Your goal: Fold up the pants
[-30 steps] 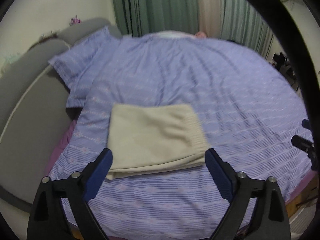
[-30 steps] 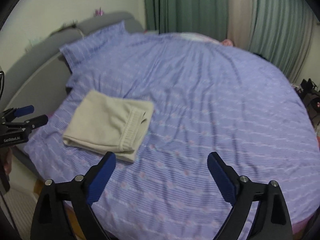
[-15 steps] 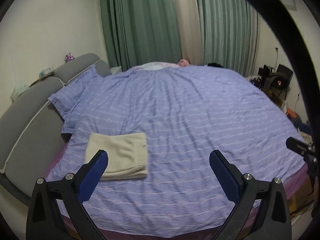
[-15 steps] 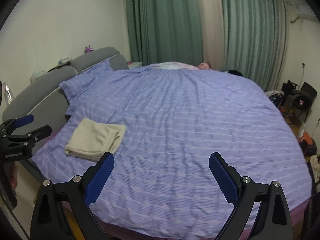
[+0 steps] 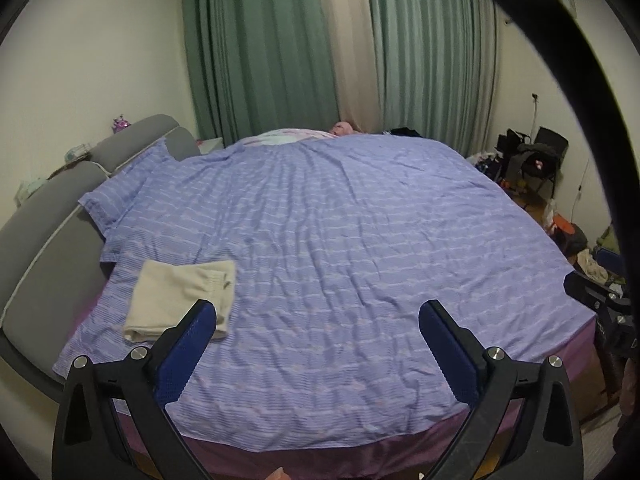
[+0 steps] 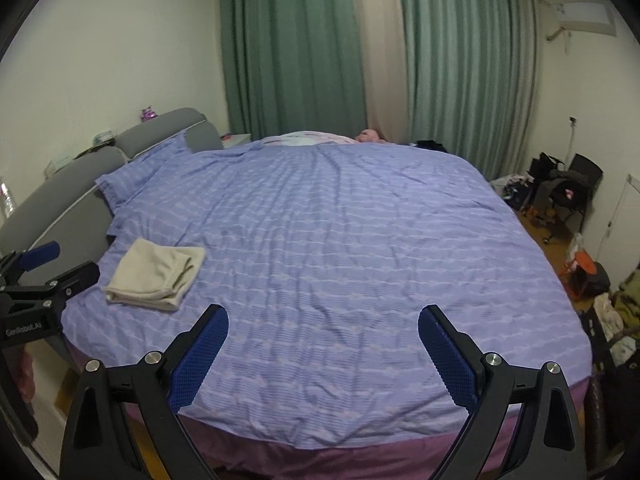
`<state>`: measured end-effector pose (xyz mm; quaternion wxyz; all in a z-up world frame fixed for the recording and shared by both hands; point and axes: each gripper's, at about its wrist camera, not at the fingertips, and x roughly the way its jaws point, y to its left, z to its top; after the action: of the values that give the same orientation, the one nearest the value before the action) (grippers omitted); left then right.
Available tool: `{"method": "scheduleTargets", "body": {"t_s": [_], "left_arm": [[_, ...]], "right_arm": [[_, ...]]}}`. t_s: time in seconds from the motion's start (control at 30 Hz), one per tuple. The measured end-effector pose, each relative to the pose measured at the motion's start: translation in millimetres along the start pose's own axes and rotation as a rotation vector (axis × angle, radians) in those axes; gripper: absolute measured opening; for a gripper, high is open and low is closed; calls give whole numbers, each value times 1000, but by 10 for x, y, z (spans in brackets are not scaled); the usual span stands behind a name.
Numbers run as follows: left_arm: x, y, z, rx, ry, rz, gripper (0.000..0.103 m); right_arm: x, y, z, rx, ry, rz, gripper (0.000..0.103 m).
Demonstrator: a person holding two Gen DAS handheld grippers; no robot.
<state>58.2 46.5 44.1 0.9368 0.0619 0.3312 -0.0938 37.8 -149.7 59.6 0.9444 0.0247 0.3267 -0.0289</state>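
Folded pants (image 5: 182,300) lie on bedspread (image 5: 340,240) beside grey headboard (image 5: 44,232).

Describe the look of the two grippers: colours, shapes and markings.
The left gripper and right gripper look alike: black angular frames with silver bolts and blue textured finger pads. In the right view, white "GenRobot.AI" lettering marks the left gripper's body.

The left tongs' (image 5: 318,316) near finger (image 5: 188,344) covers a corner of the folded beige pants (image 5: 180,300). Both tongs' handles are cut off by the bottom edge. Far beyond the tongs, small items on the grey headboard (image 6: 160,130) and floor clutter (image 6: 560,196) to the right are too small to identify.
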Motion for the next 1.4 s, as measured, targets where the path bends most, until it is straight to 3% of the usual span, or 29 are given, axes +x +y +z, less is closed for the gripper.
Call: {"method": "scheduleTargets", "body": {"t_s": [0.53, 1.4], "left_arm": [[-128, -357, 11, 12, -20, -10, 103], [-198, -422, 17, 27, -52, -12, 103]], "right_arm": [[-140, -264, -123, 43, -29, -16, 96], [-241, -363, -135, 48, -59, -11, 96]]}}
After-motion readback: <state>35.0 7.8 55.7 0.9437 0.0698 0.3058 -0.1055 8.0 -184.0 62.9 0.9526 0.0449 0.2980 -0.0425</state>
